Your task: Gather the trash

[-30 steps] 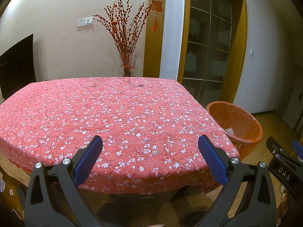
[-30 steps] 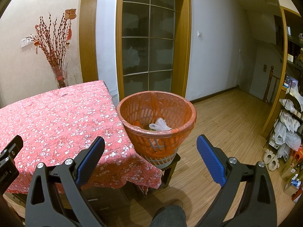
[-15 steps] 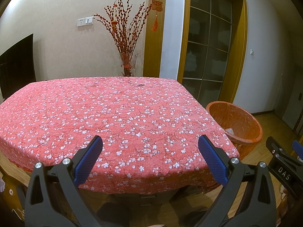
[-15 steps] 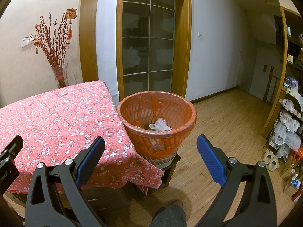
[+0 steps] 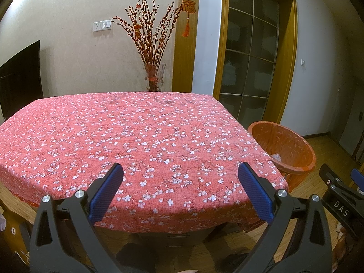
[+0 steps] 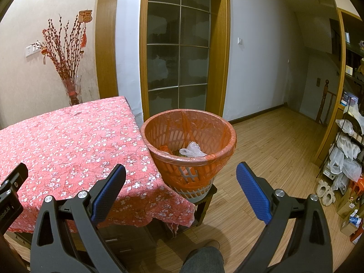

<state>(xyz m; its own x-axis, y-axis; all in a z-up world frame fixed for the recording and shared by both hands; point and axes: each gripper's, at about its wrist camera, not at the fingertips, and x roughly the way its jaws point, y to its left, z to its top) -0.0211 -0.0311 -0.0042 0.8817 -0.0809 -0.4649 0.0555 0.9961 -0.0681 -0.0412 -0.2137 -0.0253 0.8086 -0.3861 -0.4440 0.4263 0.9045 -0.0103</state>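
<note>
nothing has shifted since the earlier frames: both grippers hang where they were, in front of the near table edge. left gripper [image 5: 180, 182], black-framed with blue ribbed pads, stands wide apart and holds nothing, its tips over the near part of the red tablecloth with small white flowers [image 5: 127, 136]. right gripper [image 6: 180, 183], of the same build, is equally wide and empty, one finger over the cloth's corner, the other over the wooden plank floor [image 6: 268, 150]. between its fingers and just beyond sits the orange plastic-lined lattice waste basket [image 6: 188, 159], raised on a dark low stand just beside the table's right corner. inside it lies the trash: a crumpled clear plastic bag [image 6: 192, 151] and some orange scraps. behind the table, a glass vase of red berry branches [image 5: 151, 45] stands against the wall.
</note>
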